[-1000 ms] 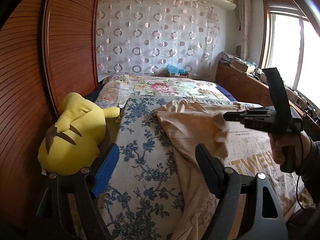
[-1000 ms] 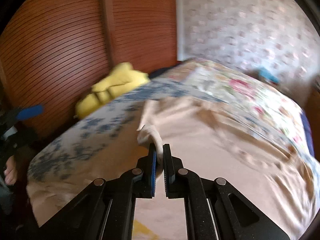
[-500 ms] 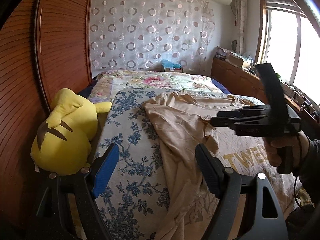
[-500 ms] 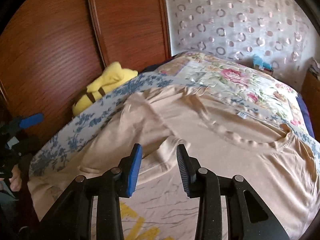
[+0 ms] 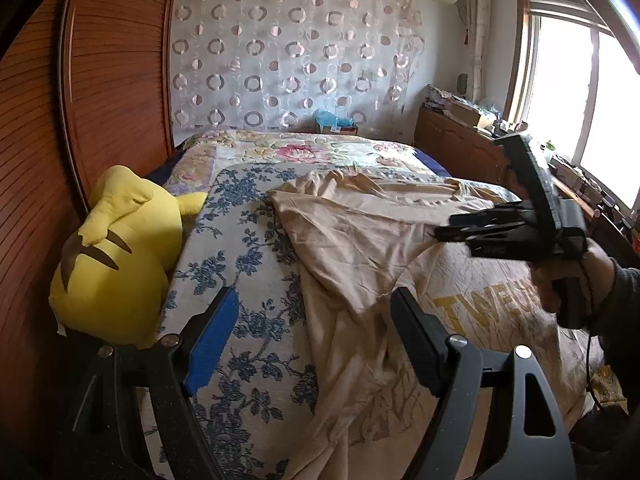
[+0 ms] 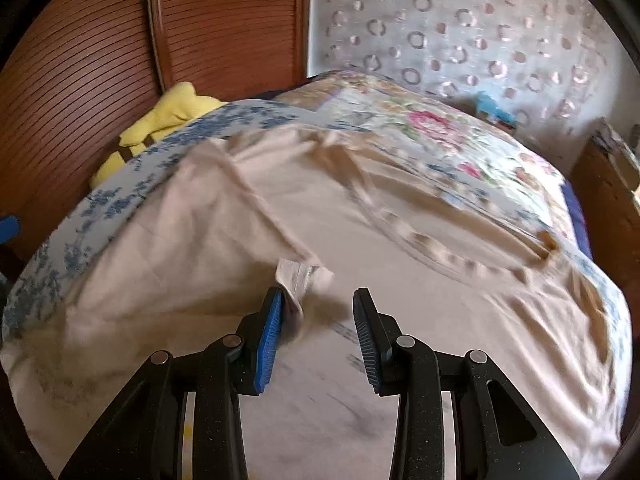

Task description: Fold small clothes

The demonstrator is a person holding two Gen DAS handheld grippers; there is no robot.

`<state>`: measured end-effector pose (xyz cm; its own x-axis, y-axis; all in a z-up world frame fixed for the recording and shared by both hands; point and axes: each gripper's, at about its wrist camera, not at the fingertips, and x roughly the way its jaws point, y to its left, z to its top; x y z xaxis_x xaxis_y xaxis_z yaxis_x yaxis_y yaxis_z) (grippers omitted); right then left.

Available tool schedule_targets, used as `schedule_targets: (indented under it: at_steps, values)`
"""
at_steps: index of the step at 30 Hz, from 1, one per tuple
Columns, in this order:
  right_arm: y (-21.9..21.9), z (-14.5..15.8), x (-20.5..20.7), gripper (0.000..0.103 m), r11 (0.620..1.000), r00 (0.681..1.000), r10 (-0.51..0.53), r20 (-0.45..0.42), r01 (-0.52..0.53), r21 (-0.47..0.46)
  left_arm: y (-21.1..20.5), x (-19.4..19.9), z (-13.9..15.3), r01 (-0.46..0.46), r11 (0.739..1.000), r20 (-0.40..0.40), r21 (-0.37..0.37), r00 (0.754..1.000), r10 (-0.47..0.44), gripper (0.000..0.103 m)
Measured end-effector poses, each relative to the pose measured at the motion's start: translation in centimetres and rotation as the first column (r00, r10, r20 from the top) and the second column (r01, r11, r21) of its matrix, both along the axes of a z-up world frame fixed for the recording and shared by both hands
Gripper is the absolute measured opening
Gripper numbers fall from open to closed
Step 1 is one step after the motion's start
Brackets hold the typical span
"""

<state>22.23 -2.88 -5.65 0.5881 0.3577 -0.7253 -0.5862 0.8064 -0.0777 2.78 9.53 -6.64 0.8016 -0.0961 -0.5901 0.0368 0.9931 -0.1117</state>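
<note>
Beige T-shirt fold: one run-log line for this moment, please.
stage: sleeve folded in | right gripper: open, jaws just opened, sleeve edge by one pad, unclamped | left gripper: open, empty | beige T-shirt: on bed

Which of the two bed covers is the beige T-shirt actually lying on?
The blue-flowered white cover on the near part of the bed; the beige T-shirt is spread across it. The pink-and-green floral one lies beyond the shirt, bare.
</note>
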Motion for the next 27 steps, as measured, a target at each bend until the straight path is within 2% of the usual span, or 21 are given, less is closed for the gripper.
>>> schedule_targets:
  at_steps: [8,11,13,21,27]
  values:
    - [-5.9,1.0,-2.3,0.037,0.995,0.999,-0.035,0.005,0.034,0.099,-2.0,1.1,-0.4,0.059,0.998,-0.025,0.001,0.998,-0.058,0.079]
    - [-7.3,1.5,-3.7,0.037,0.990,0.999,-0.035,0.013,0.033,0.138,-2.8,1.9,-0.8,0.088,0.996,-0.061,0.001,0.994,-0.088,0.063]
    - [-8.4,1.7,-4.3,0.037,0.986,0.999,-0.036,0.010,0.034,0.163,-3.2,2.8,-1.3,0.104,0.995,-0.101,-0.010,0.989,-0.105,0.049]
    - [-11.0,0.5,-6.4,0.037,0.984,0.998,-0.058,0.008,0.056,0.166,-5.2,4.0,-2.2,0.138,0.990,-0.171,0.013,0.976,-0.134,0.036]
    - [-12.4,-0.7,-6.0,0.037,0.986,0.997,-0.072,-0.031,0.075,0.148,-6.0,4.1,-2.2,0.158,0.987,-0.183,0.022,0.971,-0.151,0.025]
